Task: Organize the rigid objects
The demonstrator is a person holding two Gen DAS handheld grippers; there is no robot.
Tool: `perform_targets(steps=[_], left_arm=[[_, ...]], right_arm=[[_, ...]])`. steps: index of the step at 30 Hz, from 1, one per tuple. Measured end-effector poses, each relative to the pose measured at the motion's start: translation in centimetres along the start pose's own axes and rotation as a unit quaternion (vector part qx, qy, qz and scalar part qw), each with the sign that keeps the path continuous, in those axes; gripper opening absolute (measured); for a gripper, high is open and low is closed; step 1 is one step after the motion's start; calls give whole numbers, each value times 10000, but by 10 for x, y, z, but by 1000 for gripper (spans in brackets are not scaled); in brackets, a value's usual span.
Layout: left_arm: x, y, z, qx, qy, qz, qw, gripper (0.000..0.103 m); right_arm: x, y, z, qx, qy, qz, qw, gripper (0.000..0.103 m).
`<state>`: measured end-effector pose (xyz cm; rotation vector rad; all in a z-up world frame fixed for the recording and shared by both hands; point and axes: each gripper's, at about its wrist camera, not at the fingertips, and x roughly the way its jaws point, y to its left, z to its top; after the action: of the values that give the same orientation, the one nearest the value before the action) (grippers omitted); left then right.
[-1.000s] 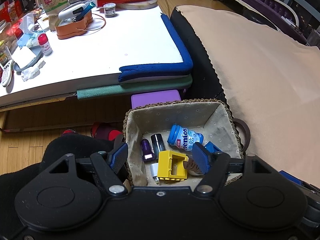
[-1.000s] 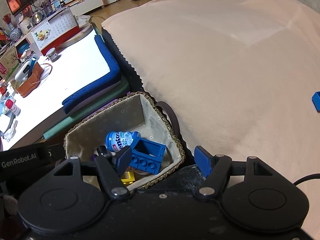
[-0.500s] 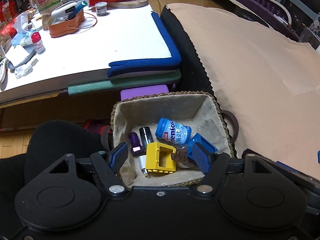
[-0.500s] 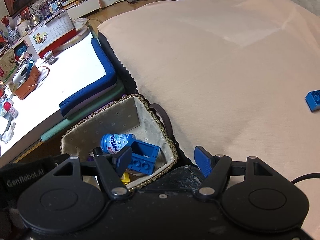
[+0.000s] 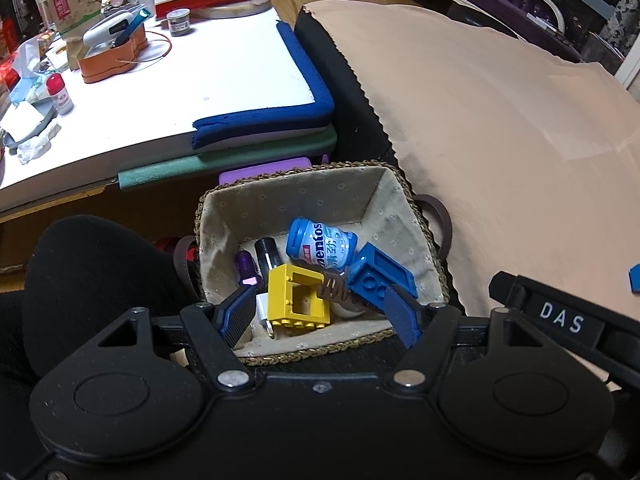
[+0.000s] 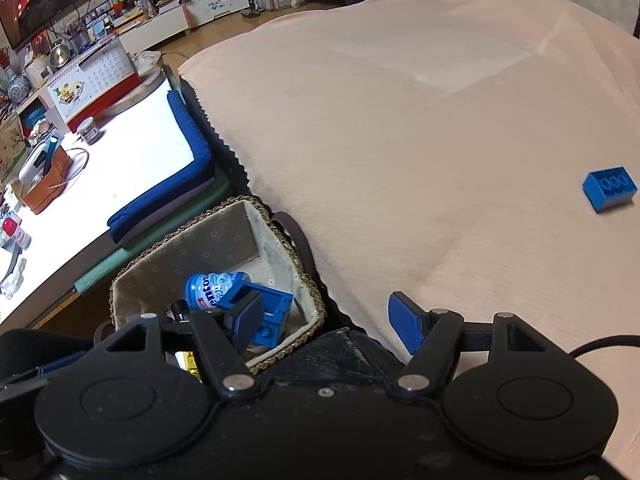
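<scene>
Close to both cameras, the left gripper (image 5: 320, 314) hangs above the woven basket (image 5: 430, 236), and its jaws stand apart with nothing between them. The right gripper (image 6: 326, 326) is also open and empty, over the near edge of the beige cloth (image 6: 420, 128).

Inside the basket lie a yellow frame block (image 5: 298, 300), a blue block (image 5: 380, 276), a Mentos bottle (image 5: 320, 242) and some small dark pieces.

Further away, well apart from the basket, one more blue brick (image 6: 610, 190) rests flat on the cloth. I judge it is the next thing to collect. It should be light, stiff and not fragile, but the smooth plastic can slip, so I would take it across its two long flat sides, not on the studs.

Only the right wrist view shows this brick whole; the left view catches just a blue corner at its right border. The left view, however, looks straight down into the basket and shows its contents more fully.
</scene>
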<state>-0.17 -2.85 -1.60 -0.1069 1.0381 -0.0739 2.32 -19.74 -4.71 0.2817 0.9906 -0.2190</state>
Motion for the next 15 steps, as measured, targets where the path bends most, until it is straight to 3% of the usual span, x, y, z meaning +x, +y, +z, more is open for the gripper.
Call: perform_targets(steps=[15], left_arm=[[4,-23,-11,325,91,8,9994,68]], right_arm=[[-19,-40,-14,318,-188,-147,9992,69]])
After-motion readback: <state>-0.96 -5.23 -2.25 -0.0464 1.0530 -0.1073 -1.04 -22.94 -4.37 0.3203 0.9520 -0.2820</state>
